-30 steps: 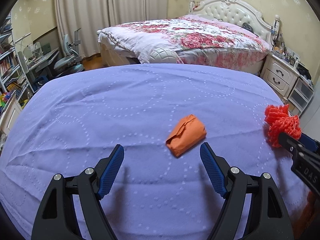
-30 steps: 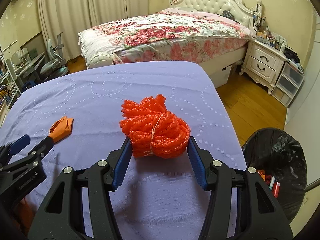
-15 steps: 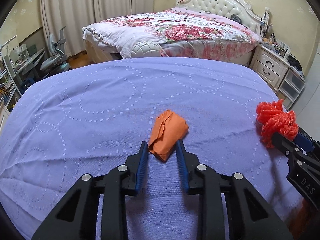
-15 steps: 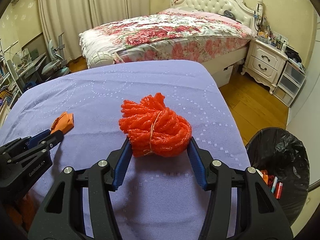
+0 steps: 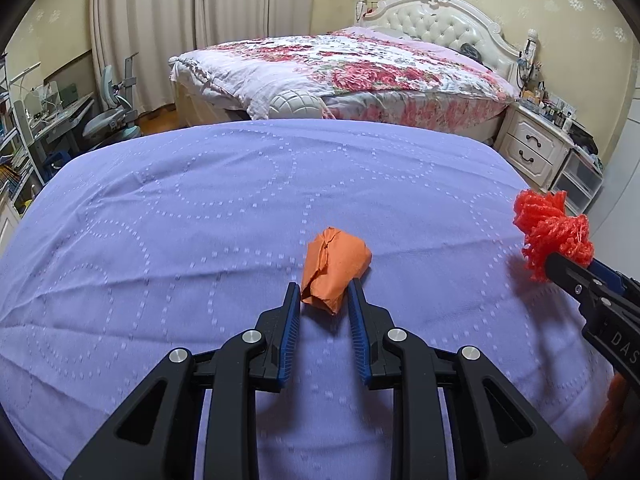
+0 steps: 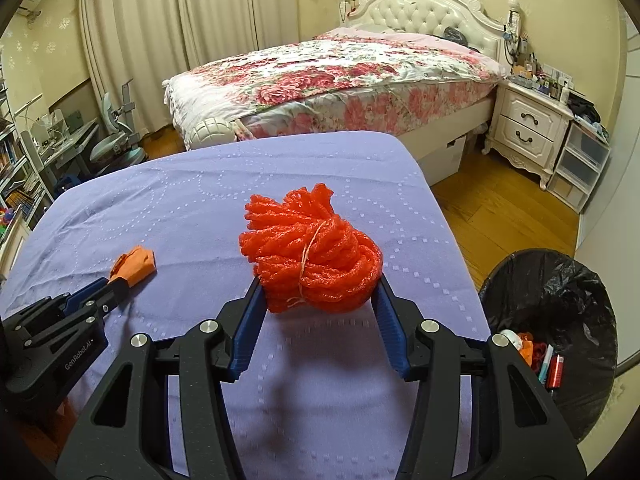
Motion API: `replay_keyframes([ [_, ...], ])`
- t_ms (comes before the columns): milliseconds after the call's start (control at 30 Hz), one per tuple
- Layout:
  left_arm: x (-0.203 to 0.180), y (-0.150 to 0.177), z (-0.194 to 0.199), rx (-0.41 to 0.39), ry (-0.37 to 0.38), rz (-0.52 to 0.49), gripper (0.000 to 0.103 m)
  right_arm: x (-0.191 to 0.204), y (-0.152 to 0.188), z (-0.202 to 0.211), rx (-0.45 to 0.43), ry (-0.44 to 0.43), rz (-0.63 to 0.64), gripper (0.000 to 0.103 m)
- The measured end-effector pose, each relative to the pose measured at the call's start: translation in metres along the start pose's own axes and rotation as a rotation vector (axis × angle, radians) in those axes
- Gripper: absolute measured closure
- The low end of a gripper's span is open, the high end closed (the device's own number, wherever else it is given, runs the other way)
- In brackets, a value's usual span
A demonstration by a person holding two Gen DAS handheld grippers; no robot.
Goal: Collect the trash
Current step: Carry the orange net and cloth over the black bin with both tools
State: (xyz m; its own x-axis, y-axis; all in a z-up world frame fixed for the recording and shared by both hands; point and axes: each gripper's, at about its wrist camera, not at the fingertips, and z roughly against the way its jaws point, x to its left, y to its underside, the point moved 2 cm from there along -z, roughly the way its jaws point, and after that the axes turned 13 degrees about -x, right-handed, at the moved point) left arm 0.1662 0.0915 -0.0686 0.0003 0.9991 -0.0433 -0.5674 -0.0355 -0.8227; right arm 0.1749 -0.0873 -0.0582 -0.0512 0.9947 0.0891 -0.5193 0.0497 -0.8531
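My left gripper (image 5: pixel 323 293) is shut on a crumpled orange paper wad (image 5: pixel 334 266), which looks slightly raised over the purple table cloth (image 5: pixel 200 216). From the right wrist view the wad (image 6: pixel 136 262) sticks out of the left gripper's tips (image 6: pixel 116 283) at left. My right gripper (image 6: pixel 318 286) is shut on a red foam-net bundle (image 6: pixel 312 268) tied with thread, held above the table's right part. The bundle also shows at the right edge of the left wrist view (image 5: pixel 554 230).
A bin with a black liner (image 6: pixel 552 320) stands on the wooden floor right of the table, with some trash inside. Beyond the table are a floral bed (image 5: pixel 344 68), a white nightstand (image 6: pixel 528 128) and a desk with a chair (image 5: pixel 108 116) at left.
My left gripper moved forward and closed from wide open onto the orange wad, then lifted it slightly. My right gripper kept hold of the red bundle with little movement.
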Motion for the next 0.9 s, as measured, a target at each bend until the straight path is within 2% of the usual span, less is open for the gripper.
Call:
replay_keyframes([
  [500,-0.018,0.021,0.039,-0.029,0.026,-0.006,0.078,-0.003,0.027,0.039,0.005,-0.006,0.017,0.052],
  [900,-0.027,0.037,0.051,-0.024,0.035,-0.015,0.077,-0.017,0.046,0.059,0.011,0.007,0.006,0.052],
])
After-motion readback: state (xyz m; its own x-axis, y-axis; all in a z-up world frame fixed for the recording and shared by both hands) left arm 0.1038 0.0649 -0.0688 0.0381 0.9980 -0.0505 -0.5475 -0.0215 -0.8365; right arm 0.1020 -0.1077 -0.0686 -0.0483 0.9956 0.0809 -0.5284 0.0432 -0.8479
